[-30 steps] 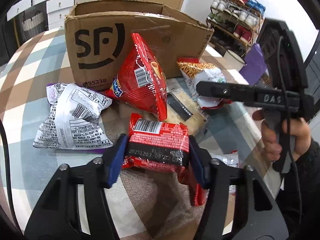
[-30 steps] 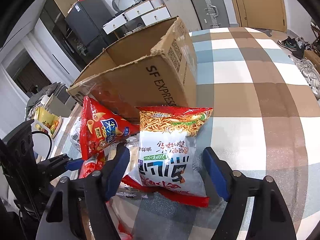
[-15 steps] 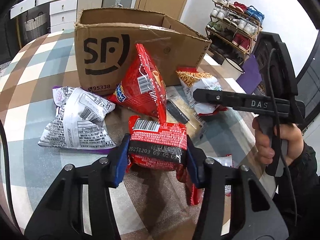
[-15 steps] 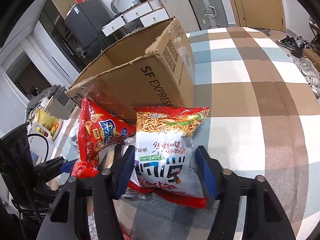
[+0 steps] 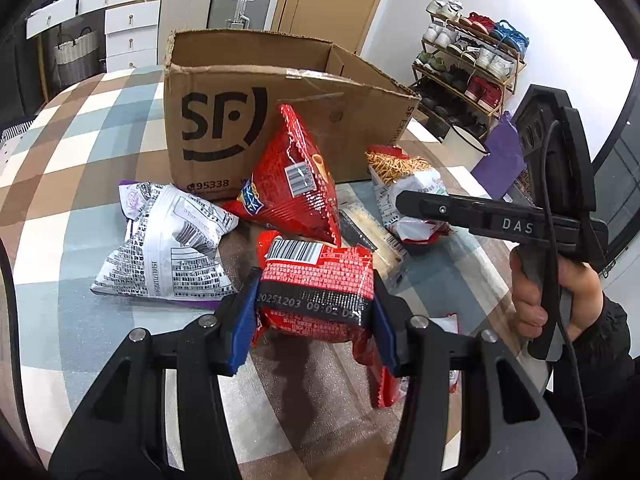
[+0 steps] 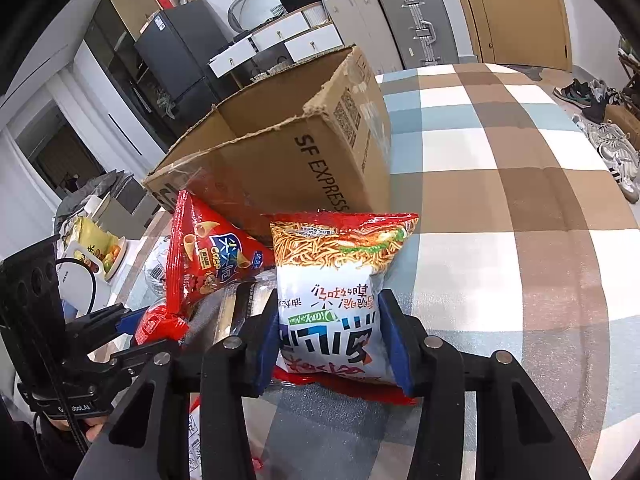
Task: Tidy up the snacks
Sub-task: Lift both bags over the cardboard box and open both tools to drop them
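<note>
My left gripper [image 5: 314, 312] is shut on a red snack packet [image 5: 316, 276] with a barcode and a black date band, its blue pads pressing both sides. In the right wrist view, my right gripper [image 6: 330, 336] has its jaws closing on a white and red noodle snack bag [image 6: 336, 264], and the pads squeeze its sides. That noodle snack bag [image 5: 404, 188] also shows in the left wrist view. An open cardboard box [image 5: 224, 120] marked SF stands just behind the snacks; its side [image 6: 280, 160] reads SF EXPRESS.
A red cone-snack bag [image 5: 292, 184] leans on the box, with a white and purple bag [image 5: 168, 248] to its left. A flat clear-wrapped packet [image 5: 372, 232] lies between the bags. The checked tablecloth [image 6: 500, 200] stretches right of the box. A shoe rack [image 5: 468, 60] stands beyond.
The right jaws have closed from wide apart onto the noodle snack bag. The left jaws have tightened slightly on the red packet. Neither hand has travelled much.
</note>
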Action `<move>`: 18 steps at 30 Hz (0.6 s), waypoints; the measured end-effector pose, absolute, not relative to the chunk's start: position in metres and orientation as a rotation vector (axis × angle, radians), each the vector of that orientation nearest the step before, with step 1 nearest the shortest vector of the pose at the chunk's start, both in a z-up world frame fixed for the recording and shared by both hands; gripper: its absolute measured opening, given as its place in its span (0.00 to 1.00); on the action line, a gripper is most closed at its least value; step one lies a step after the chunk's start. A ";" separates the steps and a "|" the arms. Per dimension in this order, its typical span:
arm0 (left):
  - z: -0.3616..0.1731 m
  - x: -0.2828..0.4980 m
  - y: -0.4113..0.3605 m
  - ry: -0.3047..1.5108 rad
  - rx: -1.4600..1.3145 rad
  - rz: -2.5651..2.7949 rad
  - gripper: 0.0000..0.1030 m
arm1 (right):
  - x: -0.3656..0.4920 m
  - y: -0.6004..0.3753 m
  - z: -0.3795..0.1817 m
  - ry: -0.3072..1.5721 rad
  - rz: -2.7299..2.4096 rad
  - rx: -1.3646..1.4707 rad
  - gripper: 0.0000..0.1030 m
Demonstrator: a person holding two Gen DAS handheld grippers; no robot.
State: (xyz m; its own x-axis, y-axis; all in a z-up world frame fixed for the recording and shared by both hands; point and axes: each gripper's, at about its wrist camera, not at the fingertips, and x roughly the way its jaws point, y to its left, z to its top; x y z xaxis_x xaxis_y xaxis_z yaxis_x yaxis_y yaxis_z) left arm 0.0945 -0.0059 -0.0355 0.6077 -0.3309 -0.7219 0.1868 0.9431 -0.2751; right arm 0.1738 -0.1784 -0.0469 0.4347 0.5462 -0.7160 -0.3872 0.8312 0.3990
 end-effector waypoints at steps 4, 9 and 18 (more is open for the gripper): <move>-0.029 0.090 -0.004 0.852 -0.175 -0.298 0.46 | 0.169 -0.184 -0.042 0.941 0.584 0.195 0.45; -0.019 0.085 -0.001 0.824 -0.178 -0.294 0.46 | 0.161 -0.189 -0.032 0.918 0.586 0.184 0.45; -0.001 0.079 0.006 0.782 -0.179 -0.278 0.46 | 0.147 -0.196 -0.011 0.878 0.594 0.185 0.45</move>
State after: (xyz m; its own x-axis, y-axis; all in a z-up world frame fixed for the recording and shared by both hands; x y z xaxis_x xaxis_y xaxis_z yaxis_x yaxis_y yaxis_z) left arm 0.0788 0.0061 -0.0008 0.6759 -0.3119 -0.6678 0.1801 0.9485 -0.2608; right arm 0.1470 -0.1957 -0.0107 0.4903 0.5596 -0.6682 -0.4123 0.8244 0.3878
